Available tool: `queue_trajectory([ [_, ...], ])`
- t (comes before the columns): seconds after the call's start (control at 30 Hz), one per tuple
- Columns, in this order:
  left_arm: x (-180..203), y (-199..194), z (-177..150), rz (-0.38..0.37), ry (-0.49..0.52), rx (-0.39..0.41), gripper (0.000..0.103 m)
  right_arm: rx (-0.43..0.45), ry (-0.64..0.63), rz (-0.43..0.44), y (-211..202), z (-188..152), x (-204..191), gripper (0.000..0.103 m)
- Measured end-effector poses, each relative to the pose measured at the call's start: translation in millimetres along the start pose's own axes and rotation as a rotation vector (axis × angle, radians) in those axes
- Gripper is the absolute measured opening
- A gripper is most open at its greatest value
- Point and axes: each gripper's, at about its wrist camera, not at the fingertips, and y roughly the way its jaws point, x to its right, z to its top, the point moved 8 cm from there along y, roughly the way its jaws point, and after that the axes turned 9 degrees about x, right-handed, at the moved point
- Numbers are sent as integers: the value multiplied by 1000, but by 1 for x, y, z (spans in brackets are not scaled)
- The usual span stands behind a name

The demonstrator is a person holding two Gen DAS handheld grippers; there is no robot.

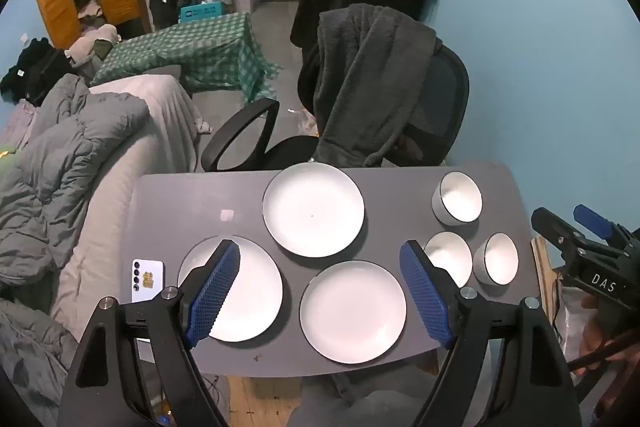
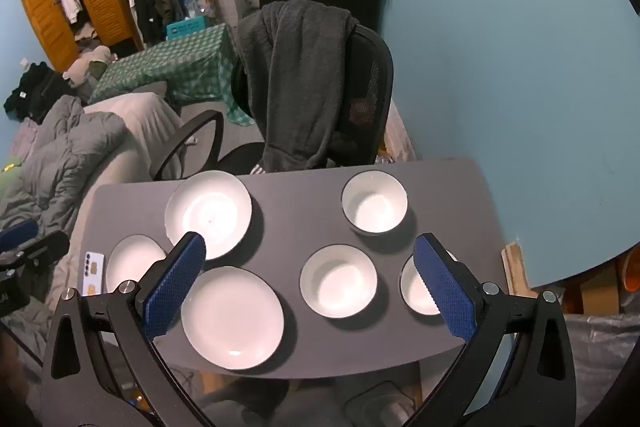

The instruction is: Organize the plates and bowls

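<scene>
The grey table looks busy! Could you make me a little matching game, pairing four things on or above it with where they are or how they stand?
Things:
1. round white plates
2. round white bowls
3. white phone
4. left hand-held gripper

Descriptions:
A. three on the table's right side
B. flat at the table's left edge
C. jaws wide open, holding nothing
D. three on the grey table's left and middle

Pairs: 1-D, 2-A, 3-B, 4-C
</scene>
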Motion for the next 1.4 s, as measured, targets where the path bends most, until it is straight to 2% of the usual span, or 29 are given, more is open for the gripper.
queue_trajectory([
  [0.23,-4,-6,7,-22,-31,41,83,10,2,4,1,1,2,102],
  [1.4,-8,-6,-10,-26,-86,14,83,3,-14,31,-1,-5,-1,102],
])
